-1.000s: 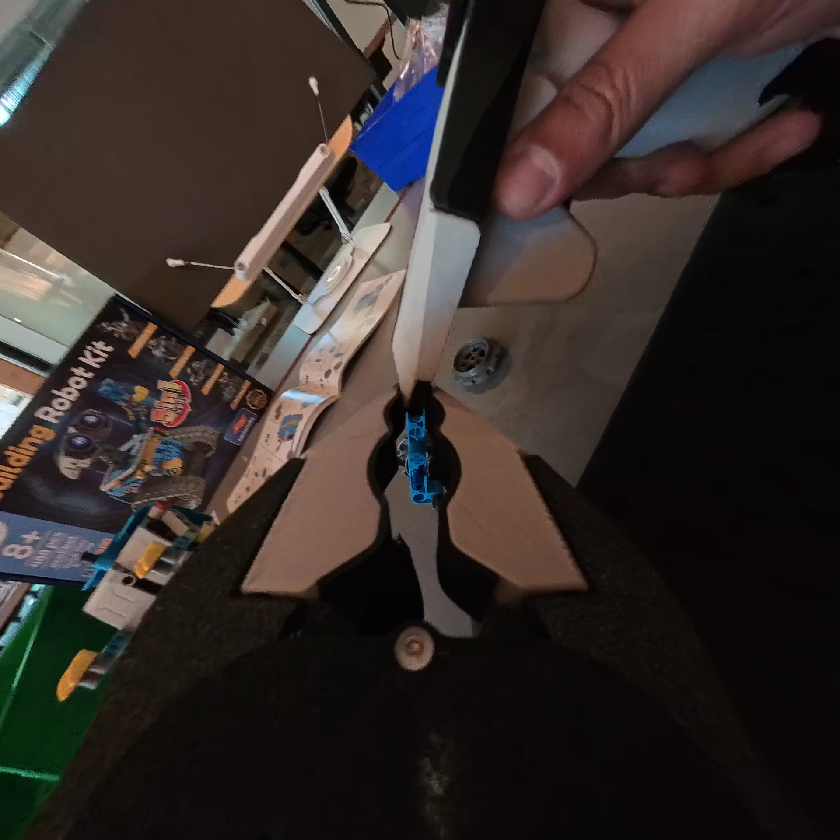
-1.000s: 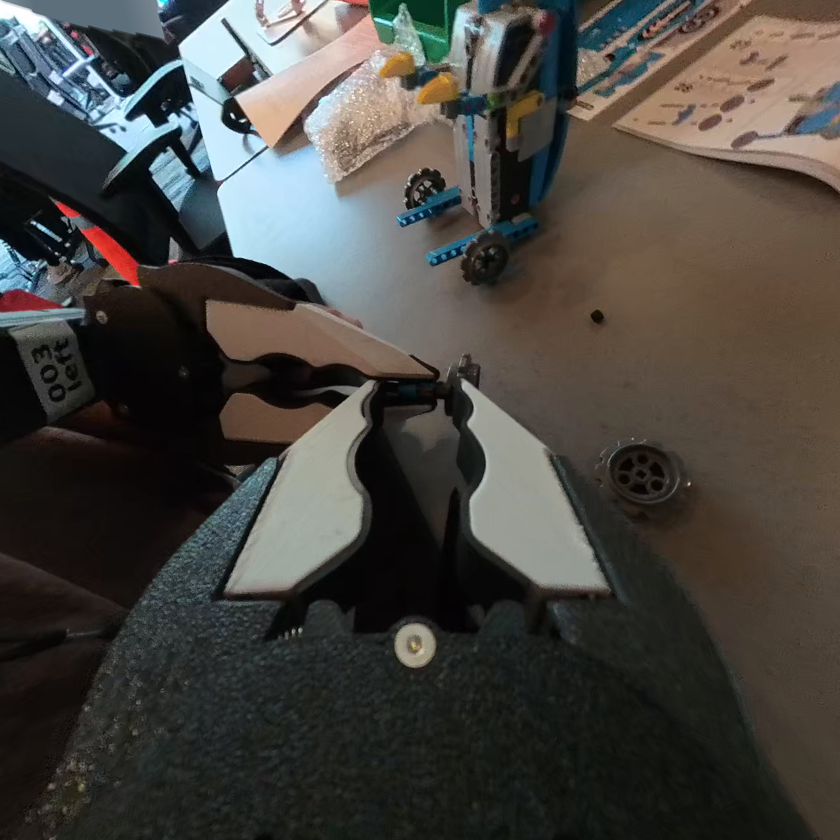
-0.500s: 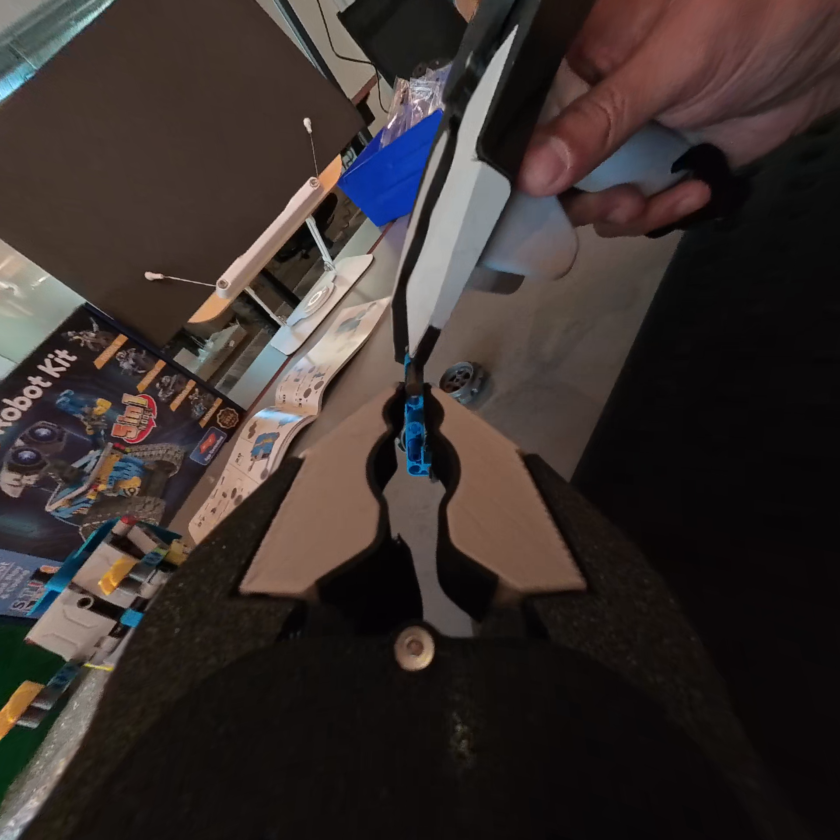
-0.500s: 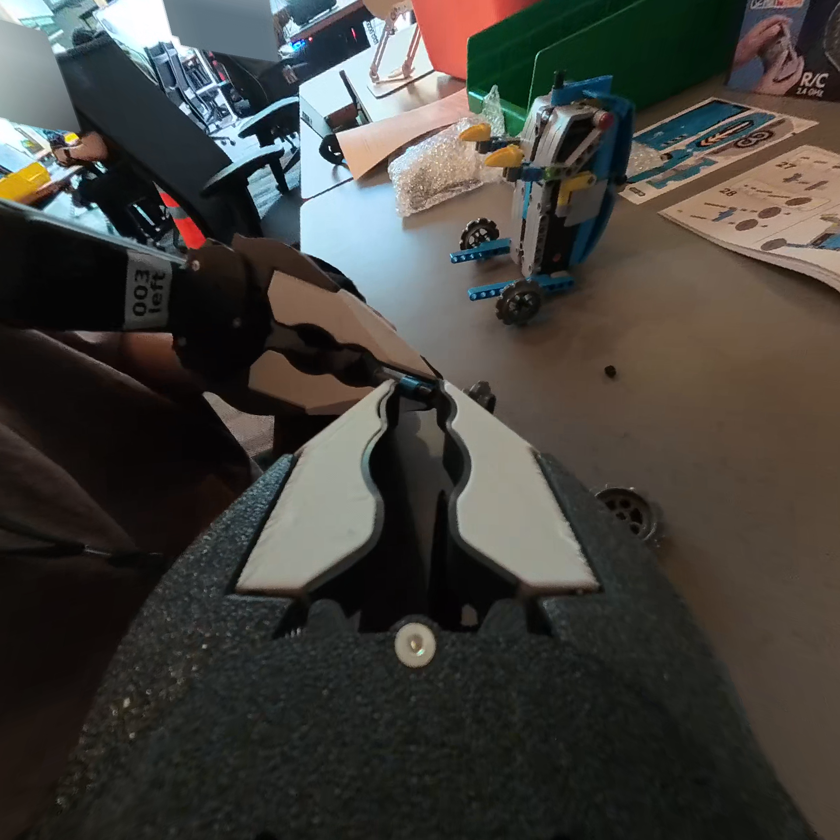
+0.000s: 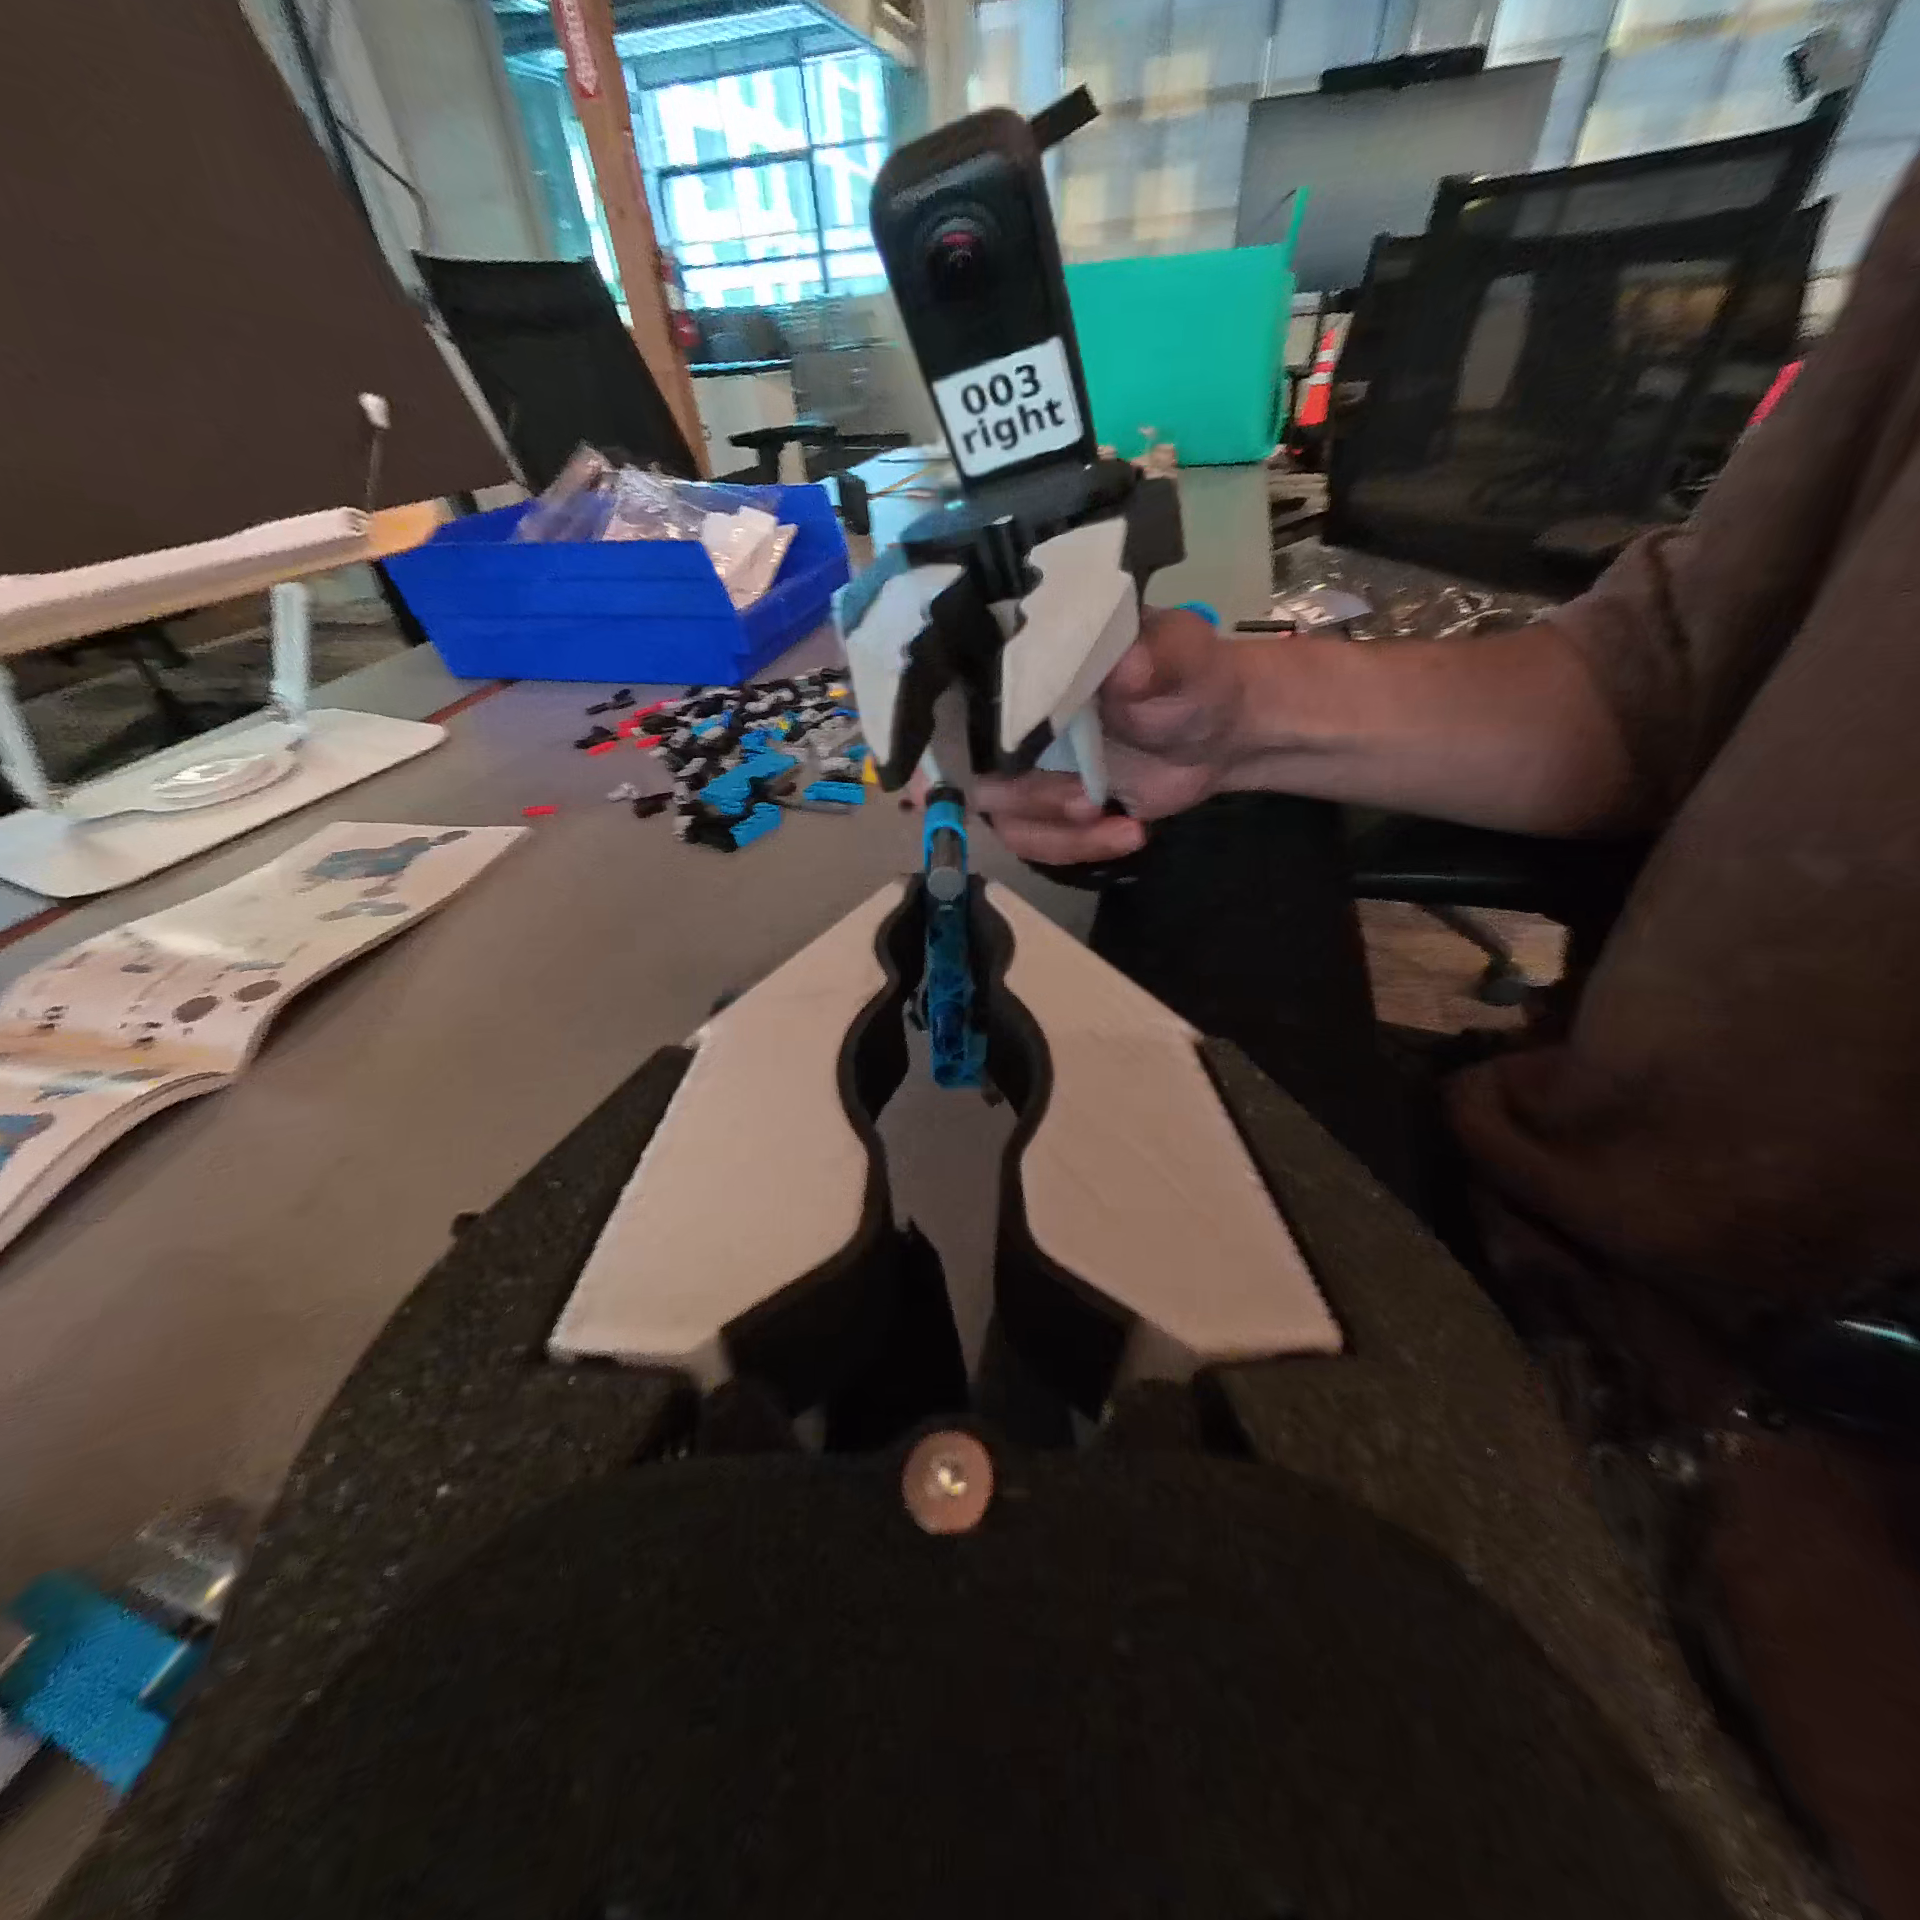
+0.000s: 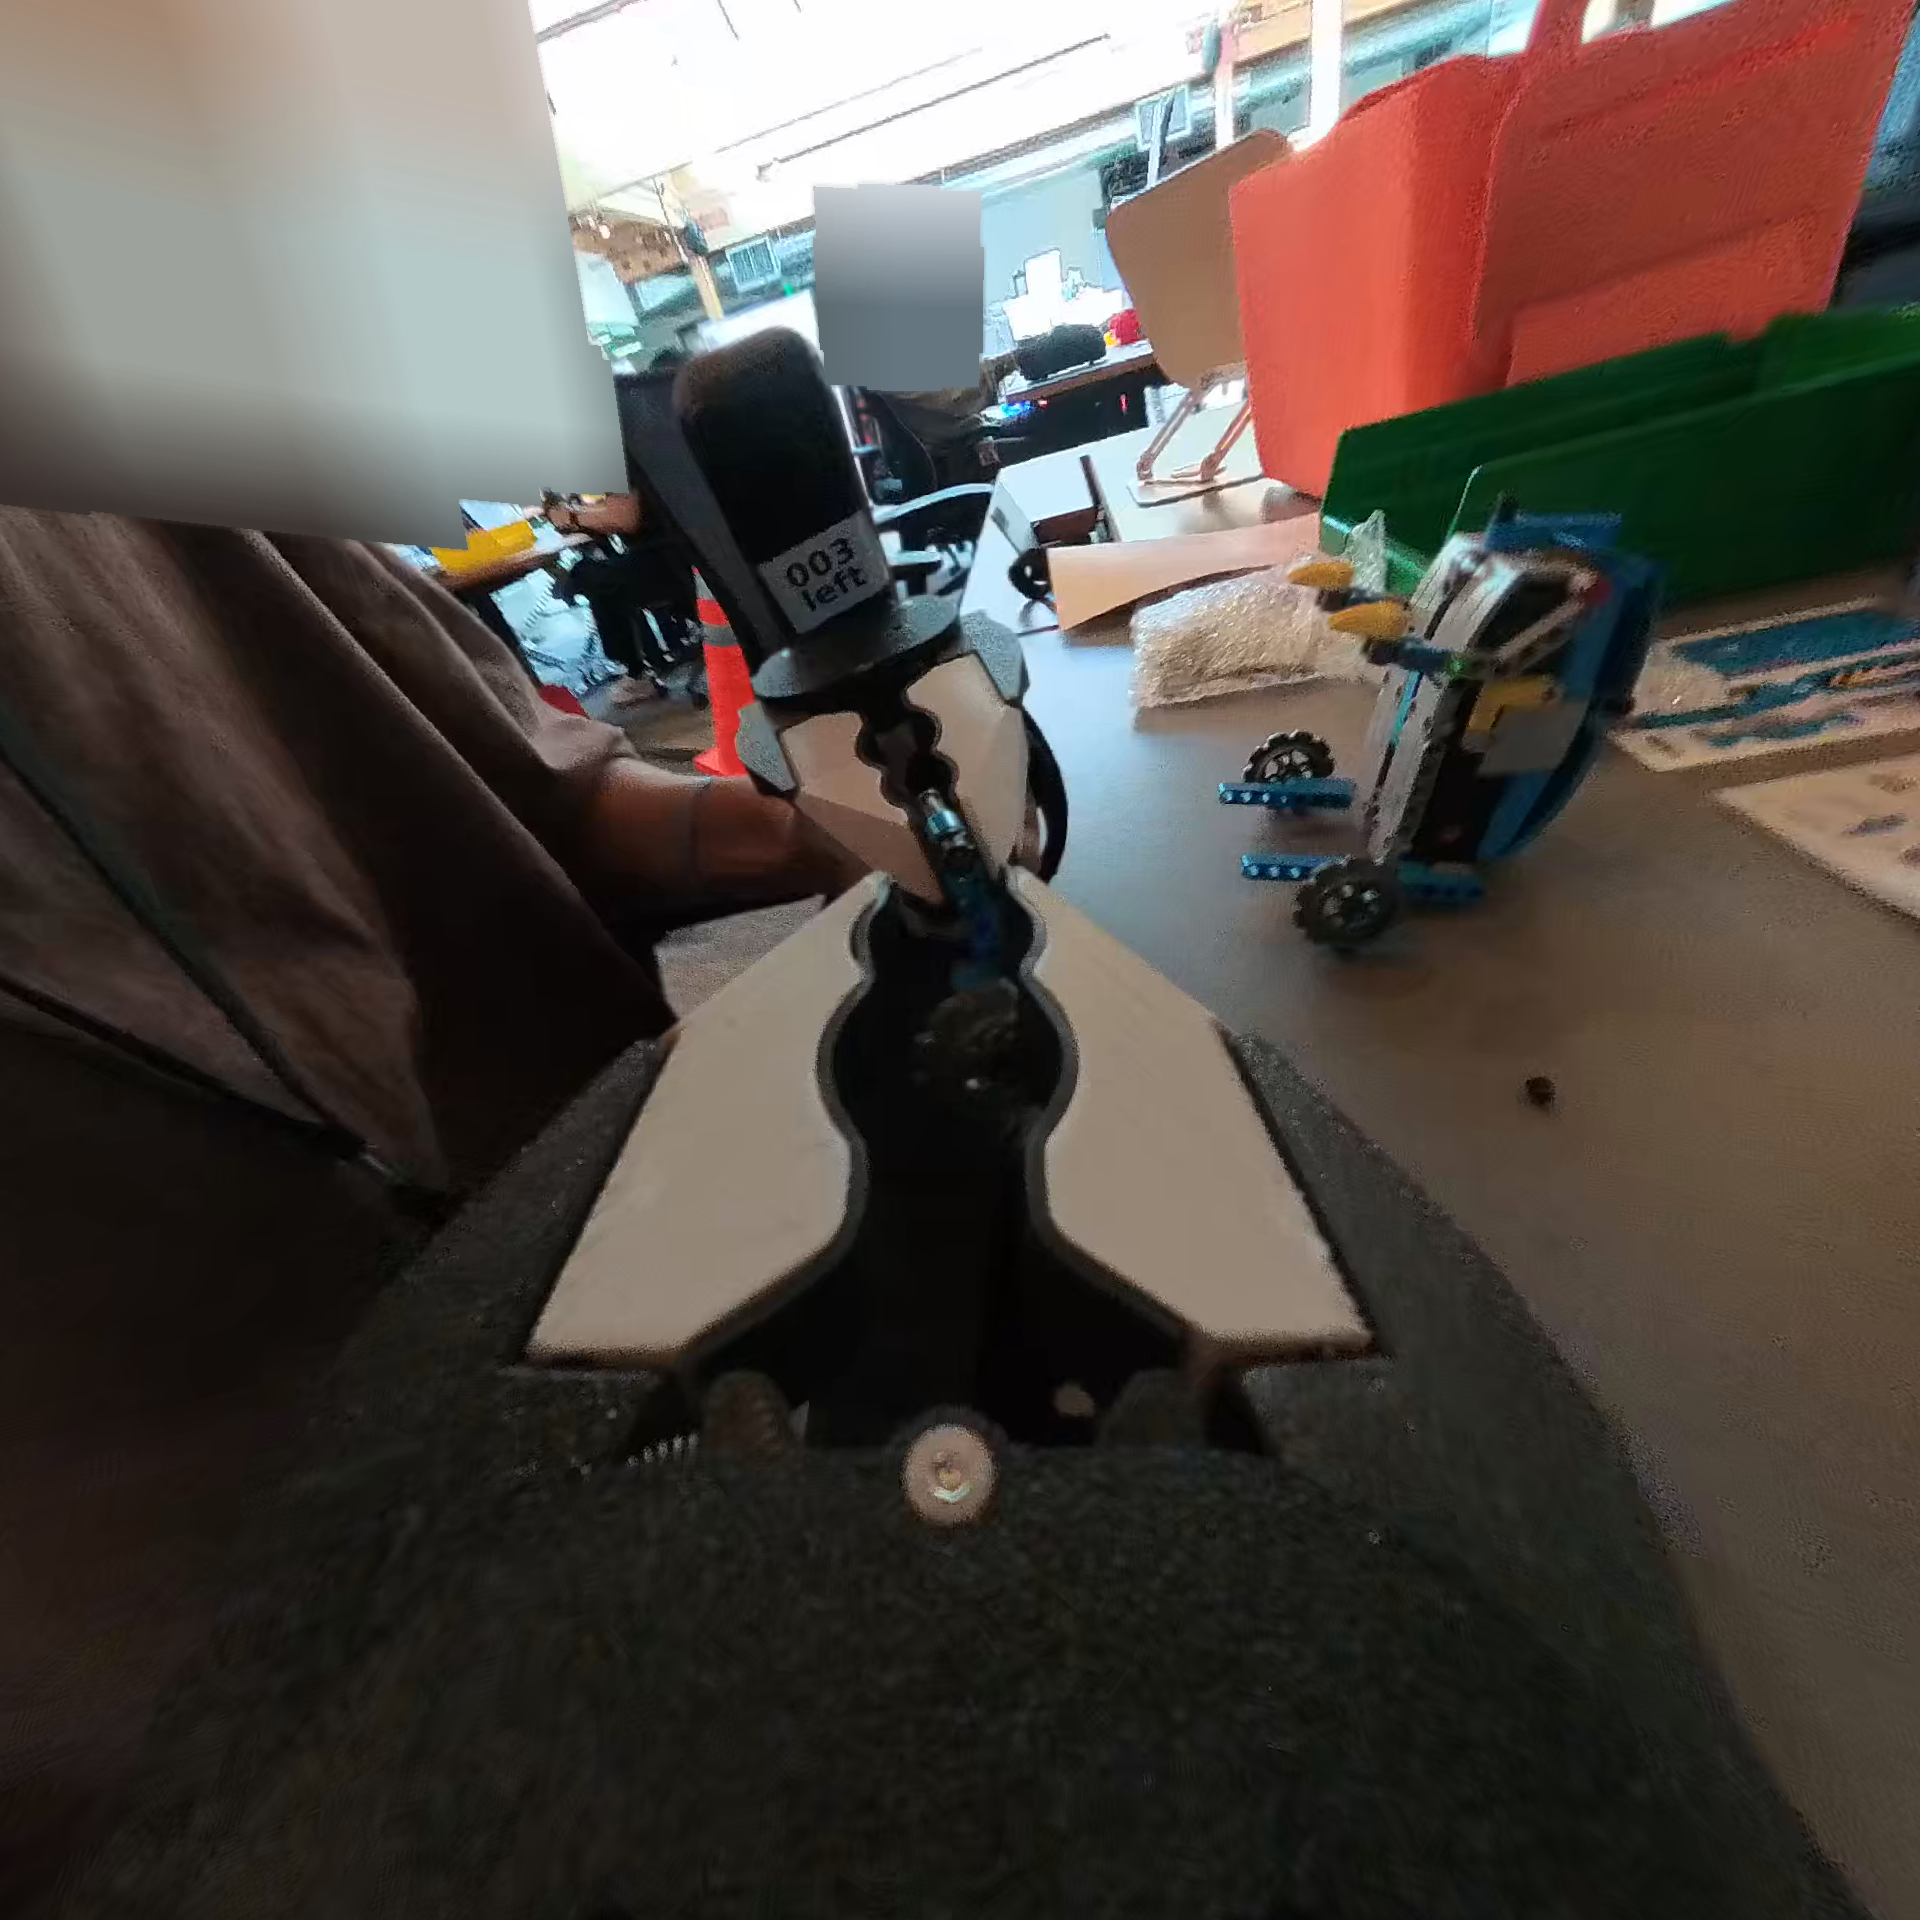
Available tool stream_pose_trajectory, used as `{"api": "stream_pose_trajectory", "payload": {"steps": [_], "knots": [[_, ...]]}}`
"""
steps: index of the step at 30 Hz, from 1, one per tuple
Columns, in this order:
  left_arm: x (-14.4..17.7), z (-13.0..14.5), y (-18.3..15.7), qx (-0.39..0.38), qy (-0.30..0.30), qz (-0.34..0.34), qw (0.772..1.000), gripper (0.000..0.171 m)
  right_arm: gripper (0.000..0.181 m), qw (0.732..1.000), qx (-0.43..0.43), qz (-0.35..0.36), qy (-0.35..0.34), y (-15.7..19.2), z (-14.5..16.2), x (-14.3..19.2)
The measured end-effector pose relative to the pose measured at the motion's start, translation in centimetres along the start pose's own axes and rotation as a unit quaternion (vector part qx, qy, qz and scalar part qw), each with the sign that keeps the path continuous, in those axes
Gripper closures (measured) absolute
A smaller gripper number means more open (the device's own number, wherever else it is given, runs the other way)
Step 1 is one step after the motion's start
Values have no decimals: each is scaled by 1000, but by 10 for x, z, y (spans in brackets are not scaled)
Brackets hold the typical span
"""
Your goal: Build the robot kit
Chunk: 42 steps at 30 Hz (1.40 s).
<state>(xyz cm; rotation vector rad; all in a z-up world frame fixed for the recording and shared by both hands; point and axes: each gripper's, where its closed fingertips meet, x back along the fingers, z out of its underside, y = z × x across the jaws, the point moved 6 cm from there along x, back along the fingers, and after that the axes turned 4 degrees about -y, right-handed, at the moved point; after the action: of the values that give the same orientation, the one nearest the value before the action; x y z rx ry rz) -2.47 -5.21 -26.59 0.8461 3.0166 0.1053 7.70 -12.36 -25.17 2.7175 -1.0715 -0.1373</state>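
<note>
both grippers – left (image 5: 945, 914), right (image 6: 951, 894) – tight on one blue beam (image 5: 951, 997)

1. Two tongs: the left tongs (image 5: 945, 904) and the right tongs (image 6: 951, 894), each shown again in the other's view.
2. One blue beam (image 5: 948, 997), pinched between both tongs.
3. One small dark gear (image 6: 971, 1029) on that beam's end, in the right wrist view.
4. One built toy robot (image 6: 1496, 717) on the desk (image 6: 1558, 1195).
5. Two toothed wheels on it: one (image 6: 1288, 764) farther back, one (image 6: 1345, 906) nearer.
6. One blue bin (image 5: 623, 592).
7. One green bin (image 6: 1662, 468).
8. One open instruction booklet (image 5: 197, 956).
9. One heap of loose small parts (image 5: 743, 743); too many to count.
10. One tiny black piece (image 6: 1538, 1091), alone on the desk.
</note>
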Motion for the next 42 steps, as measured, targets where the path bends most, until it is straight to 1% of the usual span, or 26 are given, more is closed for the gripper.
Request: {"api": "stream_pose_trajectory", "payload": {"steps": [2,6,10,12,16,17,20,22,24,26,29,31,34,38,41,42], "knots": [[1,0,-1,15,-2,21,1000,165,164,999,34,5,5,3,1,-4],[2,-1,-3,40,-10,61,997,165,168,998,63,2,23,6,5,-10],[2,0,-4,45,-4,70,996,165,168,997,75,-7,11,10,4,-14],[1,1,-6,40,2,72,997,165,173,997,81,-10,13,12,4,-16],[1,1,-5,40,4,70,997,165,174,998,59,-16,17,10,5,-16],[1,1,-5,41,2,70,997,165,174,998,66,-11,11,11,4,-15],[2,0,-5,42,-1,70,997,165,169,998,60,-5,17,10,6,-15],[1,1,-5,42,2,70,997,165,174,998,60,-10,19,10,8,-16],[1,0,-5,41,1,70,997,165,174,998,66,-9,23,11,7,-16],[3,-1,-3,48,-8,65,997,165,175,997,69,-5,16,10,6,-14],[8,-5,2,63,-31,55,996,164,175,999,46,-8,1,6,3,-6],[10,-7,4,72,-45,49,995,155,175,999,40,-10,-1,4,3,-2],[11,-8,5,78,-51,51,994,154,175,999,28,-15,-5,3,3,1],[10,-8,2,73,-48,53,995,156,174,1000,21,-19,1,3,5,-1],[10,-8,1,69,-47,52,995,161,175,1000,16,-22,5,3,7,-3],[10,-8,1,67,-48,52,995,166,175,1000,15,-22,9,3,8,-4]]}}
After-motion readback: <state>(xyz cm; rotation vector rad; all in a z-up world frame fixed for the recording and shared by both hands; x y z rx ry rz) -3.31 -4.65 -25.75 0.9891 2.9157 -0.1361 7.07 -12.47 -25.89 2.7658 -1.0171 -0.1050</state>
